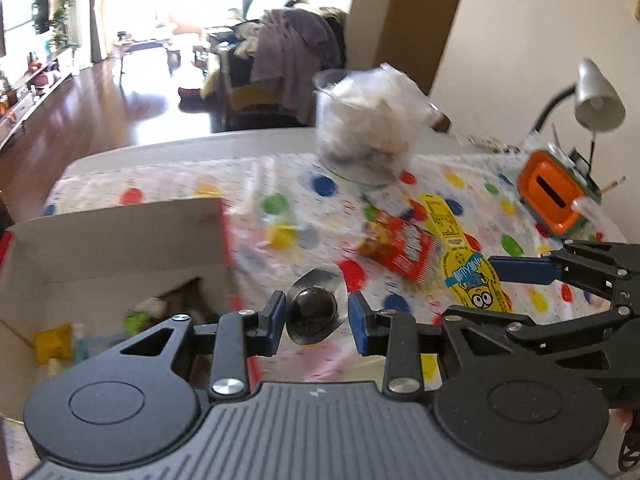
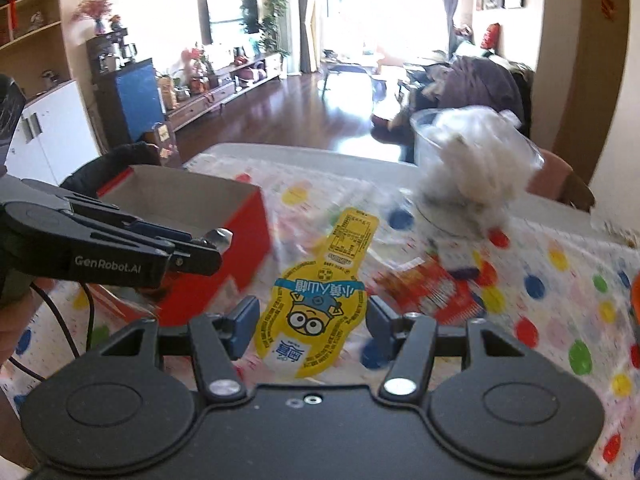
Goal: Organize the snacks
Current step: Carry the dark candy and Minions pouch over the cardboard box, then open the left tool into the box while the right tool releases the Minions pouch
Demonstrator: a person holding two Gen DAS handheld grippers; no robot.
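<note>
My left gripper (image 1: 317, 316) has a small dark round snack in a clear silver-edged wrapper (image 1: 314, 309) between its jaws; the left pad touches it and a small gap shows at the right pad. It hovers beside the open cardboard box (image 1: 116, 236), which holds several small snacks (image 1: 52, 342). A yellow Minions pouch (image 2: 316, 300) lies flat on the dotted tablecloth (image 2: 560, 320), between the open fingers of my right gripper (image 2: 310, 322). A red snack packet (image 1: 400, 246) lies next to the pouch. In the right view the left gripper (image 2: 216, 242) shows beside the box (image 2: 224, 216).
A clear plastic container stuffed with white bags (image 1: 368, 128) stands at the table's far side. An orange and green box with a slot (image 1: 554, 194) and a silver desk lamp (image 1: 598, 98) stand at the right. A chair draped with clothes (image 1: 288, 52) stands behind the table.
</note>
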